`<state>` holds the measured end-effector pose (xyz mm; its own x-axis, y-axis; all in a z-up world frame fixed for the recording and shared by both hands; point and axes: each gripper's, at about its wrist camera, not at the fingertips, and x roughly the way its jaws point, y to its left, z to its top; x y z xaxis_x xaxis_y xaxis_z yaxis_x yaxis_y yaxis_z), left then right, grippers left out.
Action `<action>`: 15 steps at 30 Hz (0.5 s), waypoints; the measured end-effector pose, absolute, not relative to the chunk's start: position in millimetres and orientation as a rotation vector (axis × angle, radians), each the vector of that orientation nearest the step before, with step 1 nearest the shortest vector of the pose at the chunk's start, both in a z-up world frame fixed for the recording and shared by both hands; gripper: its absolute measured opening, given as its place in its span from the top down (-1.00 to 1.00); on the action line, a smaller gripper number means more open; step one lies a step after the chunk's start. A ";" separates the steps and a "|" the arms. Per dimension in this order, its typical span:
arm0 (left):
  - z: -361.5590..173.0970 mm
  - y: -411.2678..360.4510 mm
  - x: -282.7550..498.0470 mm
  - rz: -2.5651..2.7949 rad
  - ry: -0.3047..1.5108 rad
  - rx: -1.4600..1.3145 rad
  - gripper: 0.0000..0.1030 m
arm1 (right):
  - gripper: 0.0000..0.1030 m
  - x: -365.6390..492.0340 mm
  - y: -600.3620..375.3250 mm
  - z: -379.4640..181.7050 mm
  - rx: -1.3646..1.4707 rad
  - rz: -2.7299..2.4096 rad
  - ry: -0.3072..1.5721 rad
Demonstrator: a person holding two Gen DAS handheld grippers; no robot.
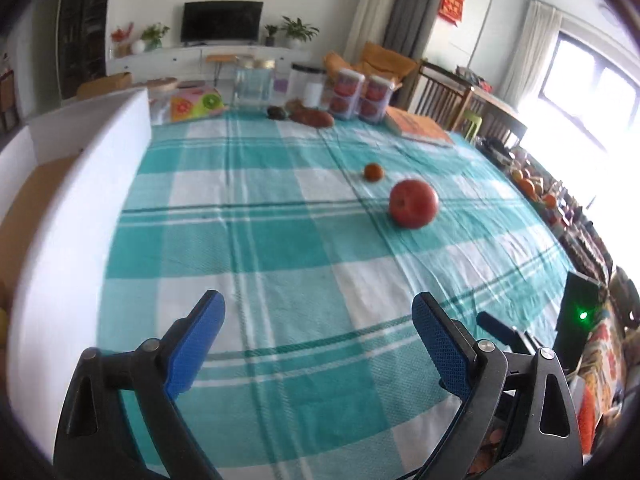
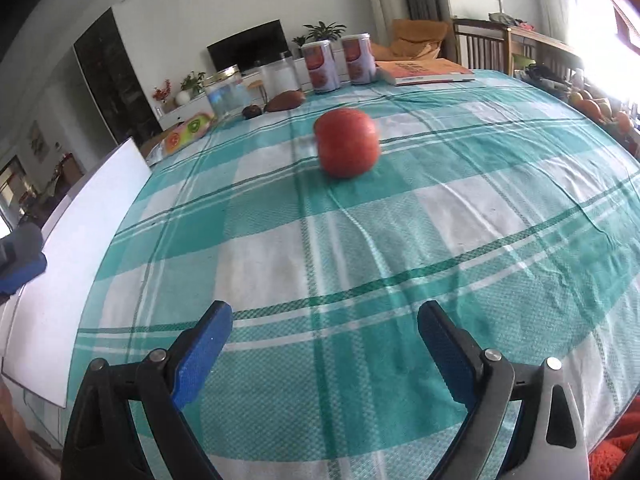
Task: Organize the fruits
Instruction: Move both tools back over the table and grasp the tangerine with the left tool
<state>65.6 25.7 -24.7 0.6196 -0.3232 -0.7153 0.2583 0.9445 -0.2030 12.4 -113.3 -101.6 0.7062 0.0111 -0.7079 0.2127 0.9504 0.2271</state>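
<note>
Jaws on both the left gripper point(image 1: 318, 322) and right gripper point(image 2: 325, 330) are spread wide and empty, probably readied for the apple point(image 2: 347, 142) left out on the tabletop point(image 2: 400, 248).

tablecloth point(image 2: 360, 264): woven cloth, matt, creased, covering your surface
apple point(image 2: 347, 142): smooth skin, soft sheen
left gripper point(image 1: 318, 312): your jaws wear blue textured pads on matt black plastic
box point(image 1: 80, 184): smooth white matt board, at nine o'clock
</note>
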 end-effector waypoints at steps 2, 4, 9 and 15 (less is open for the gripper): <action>-40.0 9.5 62.1 -0.322 0.869 -0.043 -0.86 | -0.82 13.7 -115.8 -103.4 0.317 -0.134 0.789; -52.9 2.9 65.8 -0.299 0.885 -0.007 -0.86 | -0.82 12.8 -118.2 -104.7 0.317 -0.160 0.793; -76.2 4.5 86.6 -0.241 0.898 0.032 -0.86 | -0.82 13.6 -124.3 -113.9 0.345 -0.167 0.825; -101.2 6.8 98.6 -0.188 0.918 0.069 -0.86 | -0.87 15.1 -121.5 -115.2 0.330 -0.164 0.830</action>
<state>98.6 6.8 -101.2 0.5923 -0.1322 -0.7948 0.1908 0.9814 -0.0211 15.1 -121.5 -115.2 0.6657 -0.0147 -0.7461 0.2708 0.9364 0.2231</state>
